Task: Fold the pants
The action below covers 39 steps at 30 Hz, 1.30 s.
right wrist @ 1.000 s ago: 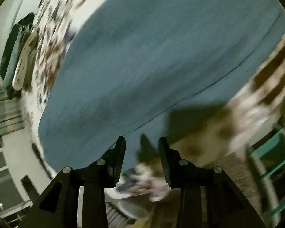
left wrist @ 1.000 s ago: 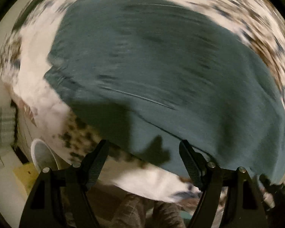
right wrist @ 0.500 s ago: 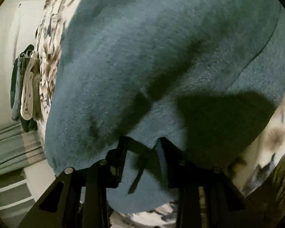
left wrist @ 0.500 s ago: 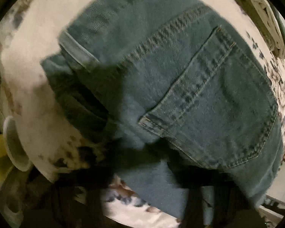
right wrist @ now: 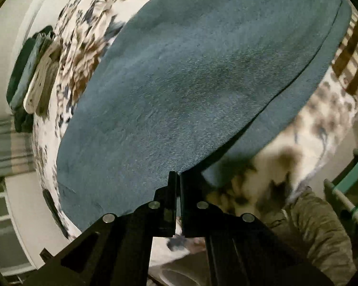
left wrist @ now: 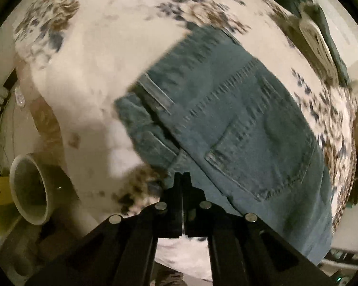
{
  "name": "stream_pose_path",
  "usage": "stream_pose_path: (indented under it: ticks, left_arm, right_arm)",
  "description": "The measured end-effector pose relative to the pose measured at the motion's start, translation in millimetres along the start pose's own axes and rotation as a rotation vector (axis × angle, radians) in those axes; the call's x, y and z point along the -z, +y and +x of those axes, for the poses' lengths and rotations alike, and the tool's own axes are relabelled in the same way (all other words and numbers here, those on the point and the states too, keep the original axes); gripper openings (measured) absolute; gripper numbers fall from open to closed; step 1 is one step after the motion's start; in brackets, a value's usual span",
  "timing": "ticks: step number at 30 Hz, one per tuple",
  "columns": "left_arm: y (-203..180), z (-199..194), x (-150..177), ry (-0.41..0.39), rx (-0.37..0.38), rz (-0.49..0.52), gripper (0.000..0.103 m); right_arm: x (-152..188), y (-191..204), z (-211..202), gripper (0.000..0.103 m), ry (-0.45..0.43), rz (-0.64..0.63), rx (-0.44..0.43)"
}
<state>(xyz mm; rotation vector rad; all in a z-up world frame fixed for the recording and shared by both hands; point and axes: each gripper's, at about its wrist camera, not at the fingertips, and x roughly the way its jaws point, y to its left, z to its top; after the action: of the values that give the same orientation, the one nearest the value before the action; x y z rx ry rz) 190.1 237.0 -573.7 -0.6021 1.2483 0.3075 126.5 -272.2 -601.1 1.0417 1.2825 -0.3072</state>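
Denim pants [left wrist: 238, 124] (near edge) pinched by both shut grippers, left gripper [left wrist: 181, 175], right gripper [right wrist: 176, 174].

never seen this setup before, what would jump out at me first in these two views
The blue jeans dominate, spread over a floral bedspread, back pocket showing in the left view. Both the left gripper and right gripper are shut at the denim's near edge. A pale cup sits lower left.

Both grippers matte black: left gripper [left wrist: 182, 175], right gripper [right wrist: 177, 174], angular linkage arms, four round silver pivot pins each.
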Motion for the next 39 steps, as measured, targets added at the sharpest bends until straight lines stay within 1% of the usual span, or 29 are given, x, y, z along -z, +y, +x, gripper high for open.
stream_pose_path:
  ticks: [1, 2, 3, 4, 5, 6, 7, 8, 9, 11, 14, 16, 17, 18, 19, 20, 23, 28, 30, 33, 34, 36, 37, 39]
  left_arm:
    - [-6, 5, -6, -0.002, 0.042, -0.019, 0.001]
    - [-6, 11, -13, 0.019, 0.064, -0.039, 0.004]
    - [-3, 19, -19, 0.053, 0.093, -0.071, 0.007]
    - [-12, 34, -29, 0.090, 0.146, -0.115, 0.015]
    - [-9, 39, -33, 0.103, 0.179, -0.149, 0.021]
    - [-11, 41, -34, 0.101, 0.203, -0.173, 0.023]
    - [-12, 46, -37, 0.097, 0.220, -0.189, 0.026]
    - [-14, 53, -40, 0.102, 0.218, -0.194, 0.029]
    - [-16, 57, -41, 0.109, 0.216, -0.199, 0.030]
    - [-23, 69, -43, 0.121, 0.206, -0.212, 0.035]
    - [-30, 74, -42, 0.117, 0.156, -0.210, 0.035]
    - [-40, 73, -42, 0.088, 0.120, -0.195, 0.033]
    - [-42, 70, -40, 0.069, 0.109, -0.186, 0.012]
    - [-45, 65, -40, 0.035, 0.095, -0.163, 0.001]
    - [-46, 60, -39, 0.012, 0.092, -0.150, 0.001]
    - [-46, 55, -39, -0.008, 0.098, -0.151, 0.001]
    - [-45, 37, -41, -0.067, 0.105, -0.138, 0.001]
    - [-33, 4, -30, -0.079, 0.130, -0.138, 0.001]
    - [-28, -3, -24, -0.081, 0.121, -0.120, 0.001]
    - [-12, 4, -12, -0.053, 0.090, -0.120, 0.001]
    - [-6, 8, -10, -0.053, 0.062, -0.132, 0.000]
    - [8, 16, -12, -0.053, 0.028, -0.161, 0.000]
    - [14, 19, -15, -0.046, 0.026, -0.176, 0.000]
    - [16, 20, -18, -0.040, -0.007, -0.176, 0.000]
  right_arm:
    - [3, -6, -3, 0.002, 0.012, -0.013, -0.007]
    - [2, -5, 0, 0.003, 0.028, -0.042, -0.014]
    - [4, -14, -3, 0.004, 0.037, -0.057, -0.013]
    - [0, -16, 3, 0.006, 0.060, -0.057, -0.012]
    - [-4, -19, 10, 0.014, 0.088, -0.043, -0.027]
    - [-8, -19, 16, 0.020, 0.101, -0.027, -0.046]
    - [-12, -18, 22, 0.037, 0.105, -0.013, -0.061]
    - [-15, -18, 25, 0.049, 0.101, 0.000, -0.077]
    - [-16, -17, 29, 0.052, 0.104, 0.007, -0.086]
    - [-18, -16, 38, 0.052, 0.116, 0.031, -0.106]
    - [-22, -16, 55, 0.052, 0.123, 0.080, -0.113]
    - [-23, -17, 58, 0.052, 0.104, 0.111, -0.126]
    - [-22, -16, 58, 0.051, 0.085, 0.127, -0.130]
    - [-22, -15, 56, 0.047, 0.066, 0.133, -0.120]
    - [-21, -14, 54, 0.025, 0.046, 0.130, -0.090]
    - [-20, -13, 51, 0.008, 0.029, 0.124, -0.052]
    - [-17, -13, 39, 0.004, 0.000, 0.118, -0.037]
    - [-8, -1, 16, 0.003, -0.011, 0.039, -0.002]
    - [-5, 0, 7, 0.003, -0.006, 0.014, 0.009]
    - [-1, -2, 5, 0.003, 0.006, -0.035, 0.049]
    - [-1, -5, 6, 0.003, 0.013, -0.042, 0.064]
    - [0, -12, 9, 0.003, 0.015, -0.046, 0.081]
    - [0, -15, 11, 0.003, 0.017, -0.049, 0.089]
    - [-4, -13, 24, 0.003, 0.039, -0.067, 0.095]
